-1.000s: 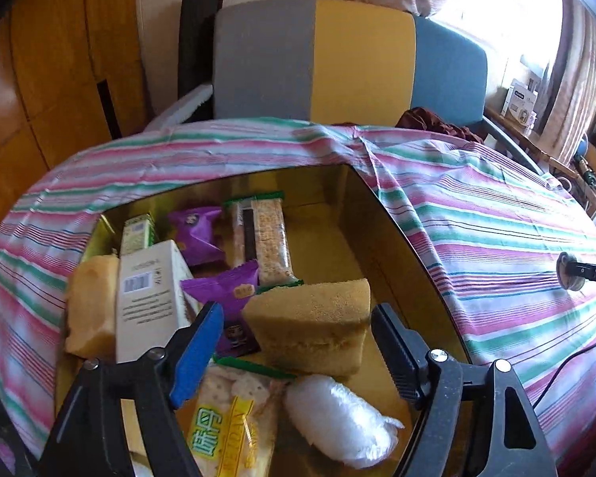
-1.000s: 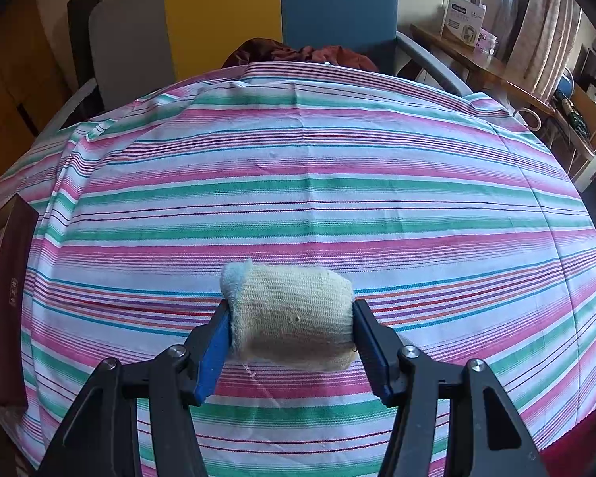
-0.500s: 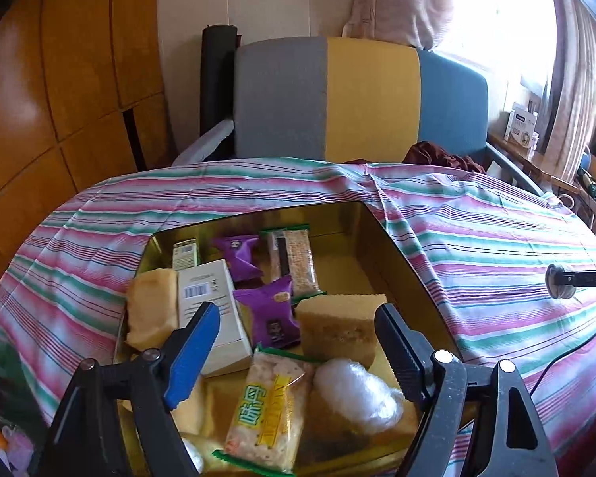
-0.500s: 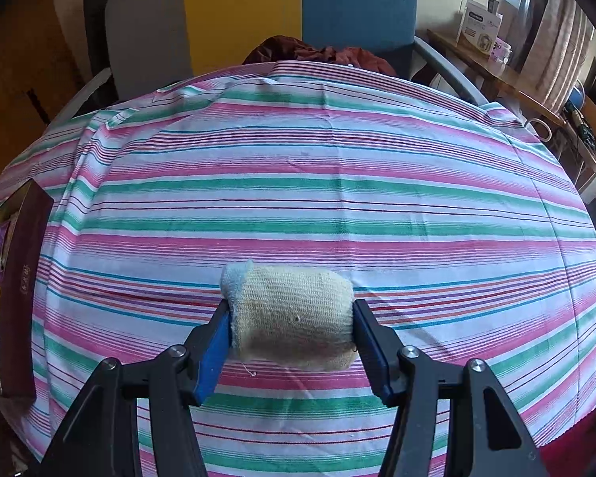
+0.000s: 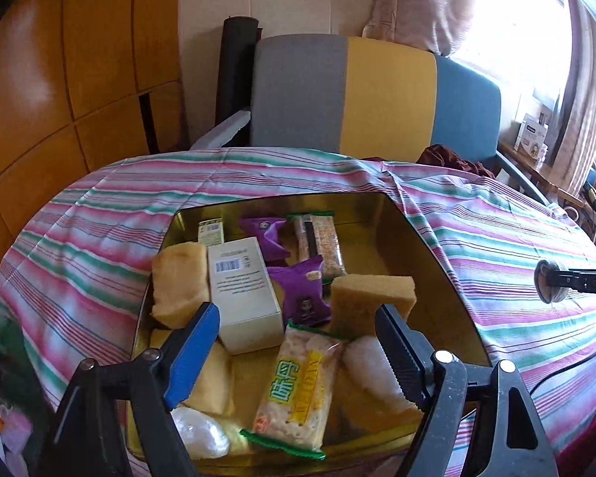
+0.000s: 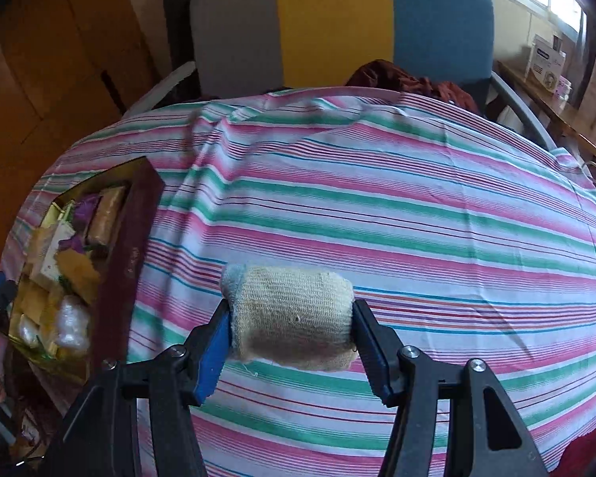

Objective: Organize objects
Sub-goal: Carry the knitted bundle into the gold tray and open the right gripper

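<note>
An open gold tin (image 5: 425,254) on the striped tablecloth holds snacks: a white carton (image 5: 244,290), purple packets (image 5: 304,290), a yellow sponge cake piece (image 5: 371,302), a green-edged cracker packet (image 5: 298,389) and plastic-wrapped lumps (image 5: 373,369). My left gripper (image 5: 298,342) hovers open over the tin's near end with nothing between its fingers. My right gripper (image 6: 290,318) is shut on a rolled beige cloth (image 6: 294,314) with a pale blue end, held above the tablecloth. In the right wrist view the tin (image 6: 131,246) lies to the left, its maroon outer wall facing me.
A chair with a grey, yellow and blue back (image 5: 345,95) stands behind the table. The striped tablecloth (image 6: 377,198) stretches right of the tin. Wooden panels (image 5: 59,99) line the left. A shelf with small boxes (image 6: 548,63) sits far right. A black rod with a round end (image 5: 548,286) pokes in from the right.
The left gripper drew back and up from the tin; the sponge cake once between its fingers now lies beyond them. The right gripper carried the cloth roll left, bringing the tin into view.
</note>
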